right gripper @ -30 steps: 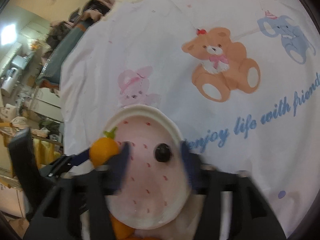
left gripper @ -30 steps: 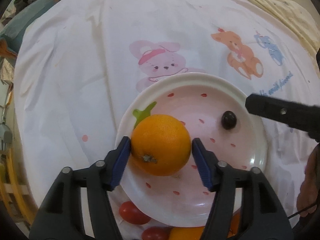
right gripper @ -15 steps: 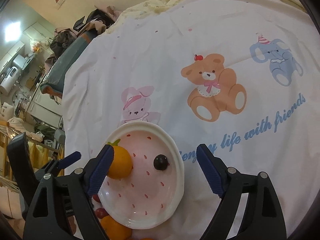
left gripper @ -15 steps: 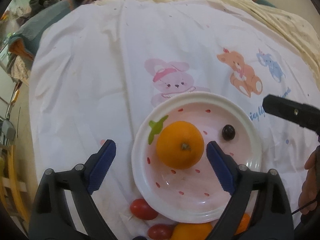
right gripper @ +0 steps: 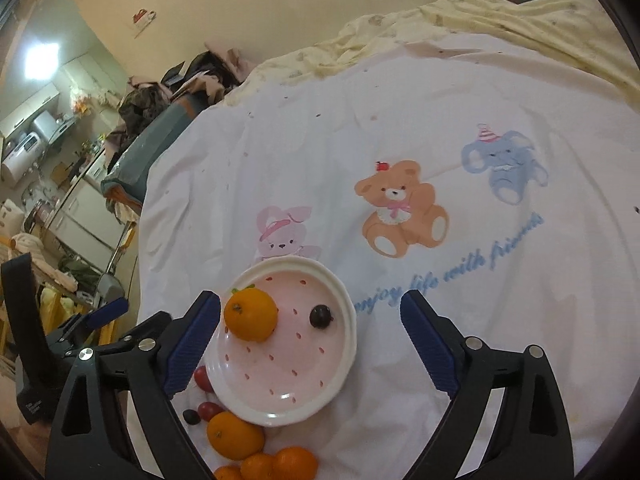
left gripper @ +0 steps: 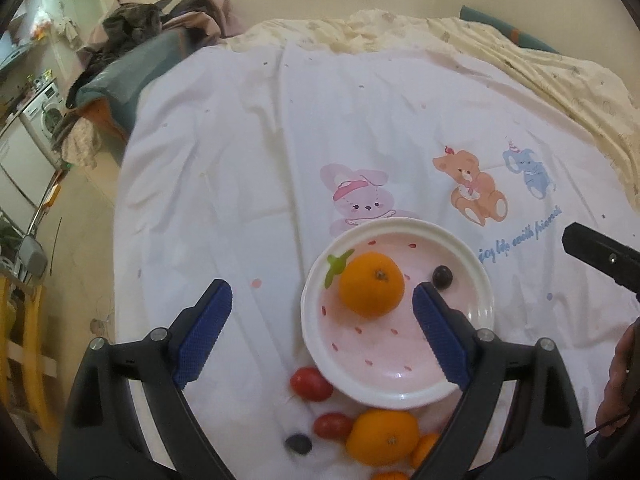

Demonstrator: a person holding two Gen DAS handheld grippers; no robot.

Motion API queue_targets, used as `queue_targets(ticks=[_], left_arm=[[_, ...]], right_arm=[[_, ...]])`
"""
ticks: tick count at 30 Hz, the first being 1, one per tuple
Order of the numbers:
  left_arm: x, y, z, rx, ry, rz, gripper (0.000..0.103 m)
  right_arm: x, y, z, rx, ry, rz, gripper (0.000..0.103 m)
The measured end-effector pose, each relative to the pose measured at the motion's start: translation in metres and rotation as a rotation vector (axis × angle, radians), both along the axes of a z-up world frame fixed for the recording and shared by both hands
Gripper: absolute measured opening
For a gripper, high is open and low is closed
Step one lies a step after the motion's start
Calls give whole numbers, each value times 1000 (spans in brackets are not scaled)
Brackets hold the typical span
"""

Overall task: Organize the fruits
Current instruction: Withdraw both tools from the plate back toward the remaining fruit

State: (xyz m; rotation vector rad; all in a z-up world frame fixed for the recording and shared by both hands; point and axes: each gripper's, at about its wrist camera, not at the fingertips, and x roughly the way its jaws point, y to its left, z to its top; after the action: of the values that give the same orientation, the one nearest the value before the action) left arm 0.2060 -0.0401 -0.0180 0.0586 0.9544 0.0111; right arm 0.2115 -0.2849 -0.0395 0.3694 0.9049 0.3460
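A pink strawberry-print plate [left gripper: 400, 222] lies on the white sheet with an orange [left gripper: 371, 284] and a dark grape [left gripper: 442, 276] in it. My left gripper [left gripper: 320, 292] hovers above the plate's left side, open and holding nothing. In the right wrist view the same plate [right gripper: 348, 344] holds the orange [right gripper: 251, 314] and grape [right gripper: 321, 316]. My right gripper [right gripper: 310, 300] hangs above them, its jaws opening with nothing gripped. Loose fruit lies just in front of the plate: a big orange [left gripper: 383, 436], two cherry tomatoes [left gripper: 310, 383], a grape [left gripper: 298, 443] and smaller oranges [right gripper: 294, 462].
The white cartoon-print sheet [right gripper: 400, 200] covers a bed that drops off to the floor on the left. A cream blanket [left gripper: 540, 64] bunches along the back and right. Piled clothes [left gripper: 132, 28] sit at the back left. A person's hand [left gripper: 620, 380] shows at the right edge.
The left gripper let go of the orange onto the plate, opened wide and lifted away. The right gripper widened around the grape and rose too, so both views take in more of the bed.
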Motion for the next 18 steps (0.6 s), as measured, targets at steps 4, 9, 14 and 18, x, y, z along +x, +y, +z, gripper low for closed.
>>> queue_targets(ticks=[4,9,14,18], left_arm=[[-21,3,15,-24,-12,-1,90],[-47,4,28,-23,-31,14,90],[-69,12,24,-68,33,0,90],[-81,19,23,-48,47,36,90]], right_arm=[[-18,-6,8,-9,-12,-21,94],[-46,-9,17,-32,-17,-46,94],[-74,-7,24,-28,-36,-32,94],[-89,-5,21,-30,-12,-24,94]])
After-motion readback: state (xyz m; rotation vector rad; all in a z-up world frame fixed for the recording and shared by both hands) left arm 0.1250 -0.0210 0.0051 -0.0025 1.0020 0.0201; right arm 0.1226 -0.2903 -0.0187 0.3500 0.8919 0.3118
